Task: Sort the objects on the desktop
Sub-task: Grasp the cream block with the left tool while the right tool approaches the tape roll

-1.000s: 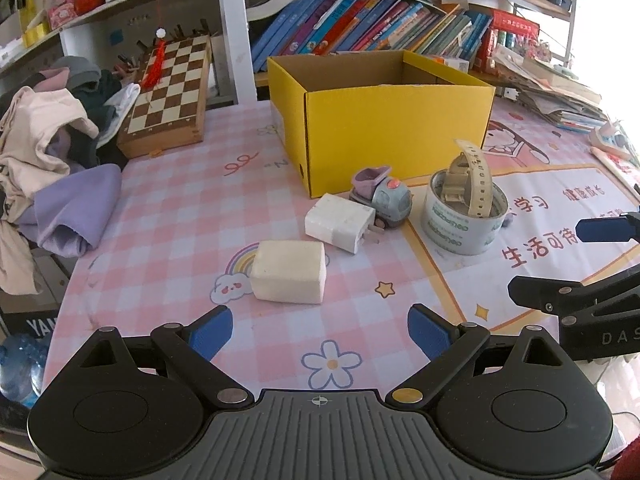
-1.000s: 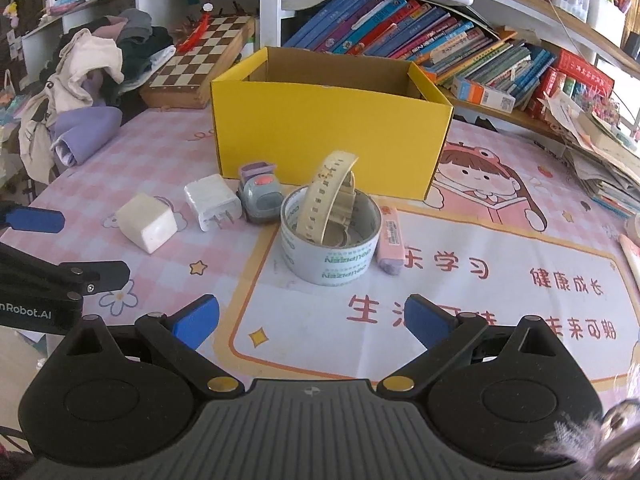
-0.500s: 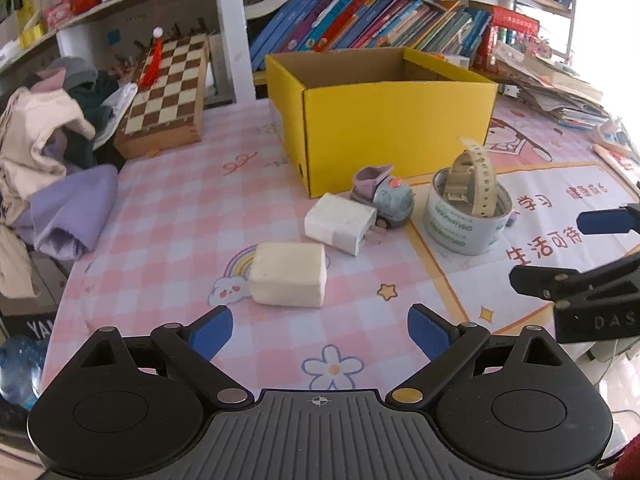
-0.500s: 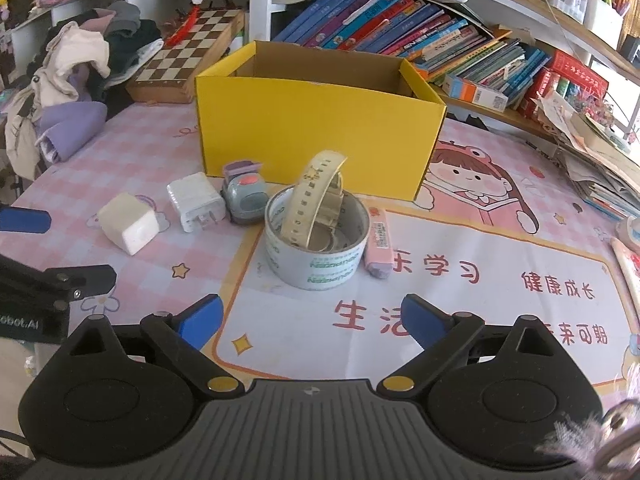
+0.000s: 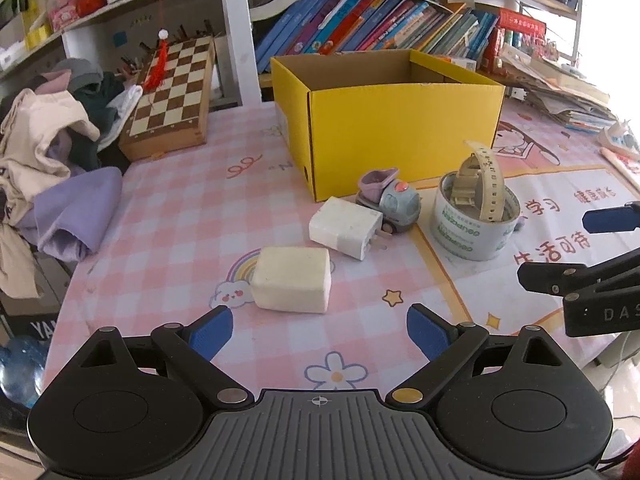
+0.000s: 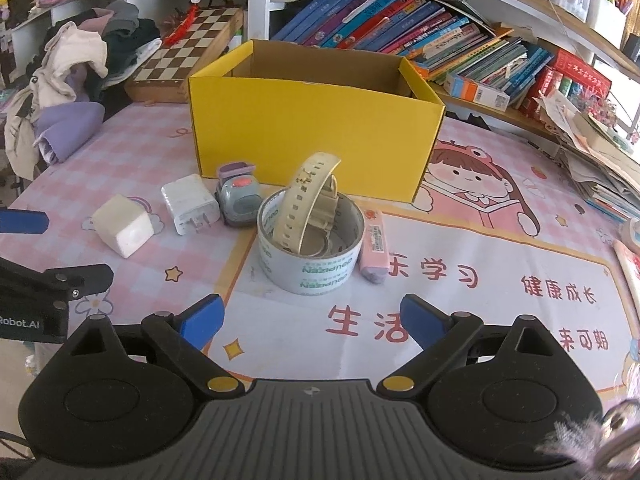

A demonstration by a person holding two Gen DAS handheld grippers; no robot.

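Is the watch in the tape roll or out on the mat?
In. The watch stands inside the tape roll, its strap arching above the rim.

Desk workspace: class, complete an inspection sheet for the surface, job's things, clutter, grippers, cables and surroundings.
Surface: pink checked mat with cartoon prints.
Job's things: open yellow box; cream block, white charger, toy car, tape roll holding a cream watch, pink eraser in front of it.
Clutter: clothes pile; chessboard.
Grippers: left gripper open, empty; right gripper closing slightly, empty.
Cables: nothing seen.
Surroundings: bookshelf, paper stacks.
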